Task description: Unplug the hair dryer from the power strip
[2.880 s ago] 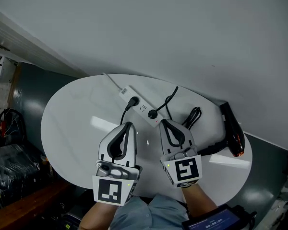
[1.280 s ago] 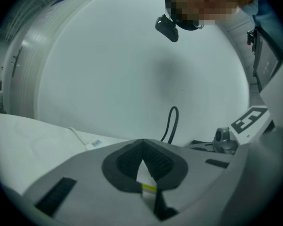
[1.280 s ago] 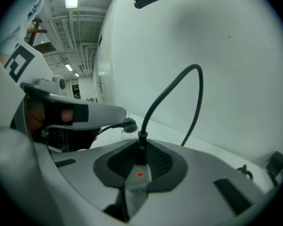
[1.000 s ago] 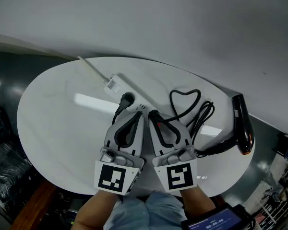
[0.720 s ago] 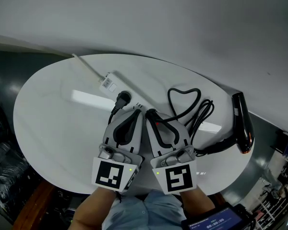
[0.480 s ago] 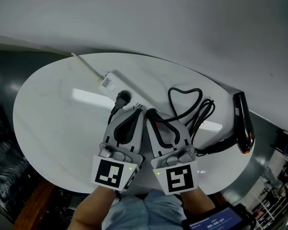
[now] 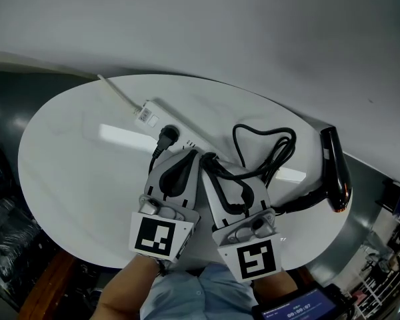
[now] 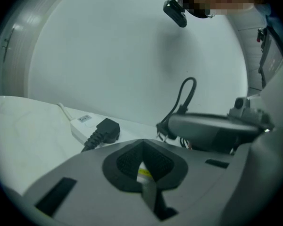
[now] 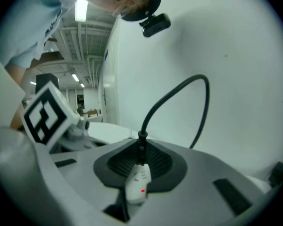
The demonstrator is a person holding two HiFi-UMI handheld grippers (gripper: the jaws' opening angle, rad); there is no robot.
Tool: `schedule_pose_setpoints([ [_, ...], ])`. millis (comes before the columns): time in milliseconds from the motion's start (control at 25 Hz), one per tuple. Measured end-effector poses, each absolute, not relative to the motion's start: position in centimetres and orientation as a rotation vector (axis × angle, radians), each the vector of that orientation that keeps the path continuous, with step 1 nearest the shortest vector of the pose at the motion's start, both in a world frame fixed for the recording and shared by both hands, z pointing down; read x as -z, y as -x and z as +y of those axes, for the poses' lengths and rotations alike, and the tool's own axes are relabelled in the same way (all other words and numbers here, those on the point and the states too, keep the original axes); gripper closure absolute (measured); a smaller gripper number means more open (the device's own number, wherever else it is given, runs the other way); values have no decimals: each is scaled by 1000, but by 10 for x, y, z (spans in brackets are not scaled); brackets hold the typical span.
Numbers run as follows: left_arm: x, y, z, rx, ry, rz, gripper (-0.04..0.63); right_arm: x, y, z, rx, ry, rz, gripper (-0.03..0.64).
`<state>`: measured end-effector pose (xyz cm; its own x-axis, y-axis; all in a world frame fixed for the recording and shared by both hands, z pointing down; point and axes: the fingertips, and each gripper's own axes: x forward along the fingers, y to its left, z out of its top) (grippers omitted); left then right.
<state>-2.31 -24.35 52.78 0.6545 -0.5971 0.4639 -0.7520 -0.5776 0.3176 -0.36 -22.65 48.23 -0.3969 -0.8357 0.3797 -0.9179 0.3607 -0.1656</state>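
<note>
A white oval table stands against a pale wall. The strip lies on its far left part, slanting toward the middle, with its white lead running off the far rim. One black plug sits in the strip, and its cable drops under the left gripper.

The left gripper's jaws are together, with nothing gripped. Its tip comes down at the strip's near end, and a bit of white and yellow shows through the gap behind the pads. Whether the tip presses on the strip or only hangs over it cannot be told.

The right gripper lies just beside the left one, the two almost side by side. Its jaws are clamped on the dryer plug — in its own view the black stem goes down between the pads, and the cord arcs up and away from it. Below the stem, a white piece with a red mark shows through the gap. In the left gripper view, the plug juts from the right gripper's tip above the table, with what look like bare pins under it, so it seems to be out of the strip.

The cord loops loosely on the table to the right of the grippers and runs on to the dryer. The black dryer lies at the table's right edge, well apart from both grippers, with a reddish glint near its lower end.
</note>
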Motion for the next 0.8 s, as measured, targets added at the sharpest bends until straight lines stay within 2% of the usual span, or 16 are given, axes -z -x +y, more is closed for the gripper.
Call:
schedule_pose_setpoints([
  [240, -530, 25, -244, -422, -2385, -1061, 597, -423, -13, -232, -332, -1675, -2463, 571],
  [640, -493, 22, -235, -345, -2452, -1101, 597, -429, -40, -202, -371, -1776, -2332, 561],
  [720, -481, 20, -228, -329, -2478, -1107, 597, -436, -40, -195, -372, -1725, -2313, 550],
  [800, -467, 17, -219, -314, -2504, -1112, 597, -452, -39, -179, -333, -1530, -2254, 510],
])
